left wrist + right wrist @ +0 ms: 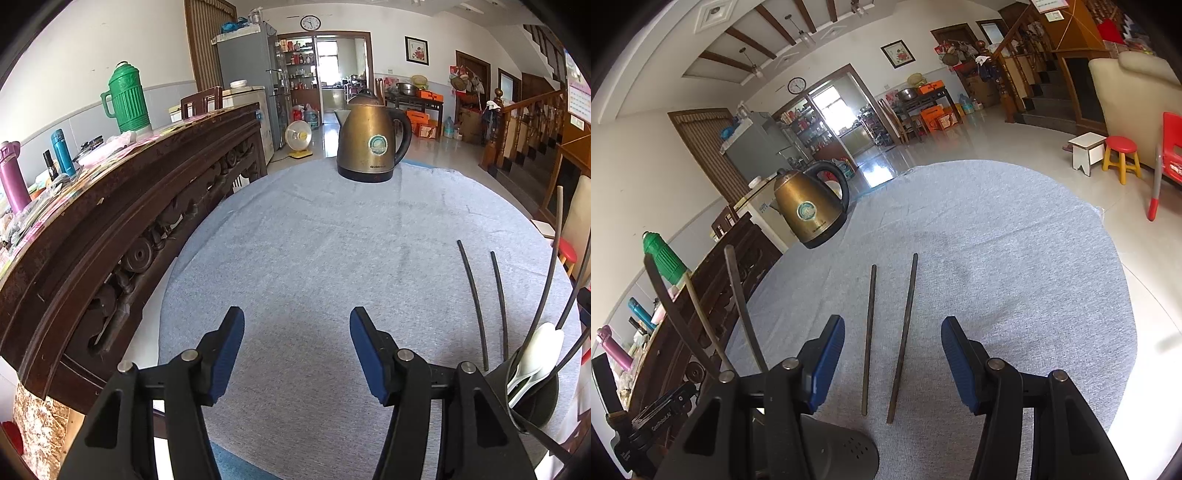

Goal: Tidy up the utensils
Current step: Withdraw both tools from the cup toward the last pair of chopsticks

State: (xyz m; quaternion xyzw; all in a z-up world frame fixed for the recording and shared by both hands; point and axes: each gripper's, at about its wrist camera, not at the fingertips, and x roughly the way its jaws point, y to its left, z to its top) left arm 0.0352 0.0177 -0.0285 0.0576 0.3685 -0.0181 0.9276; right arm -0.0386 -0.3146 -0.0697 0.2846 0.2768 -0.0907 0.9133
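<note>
Now lowering right claw (pixel 893 363), jaws spread and empty, over two chopsticks (pixel 886 339) lying side by side on desk (pixel 1015 258); best squeezed together mid-length. Left claw (pixel 297 356) spread, empty. Holder (pixel 532 387) nearby.

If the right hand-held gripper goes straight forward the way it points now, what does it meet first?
Most likely the two dark chopsticks, which lie on the grey cloth between the open fingers of the right hand-held gripper. How far above them it is cannot be judged.
</note>
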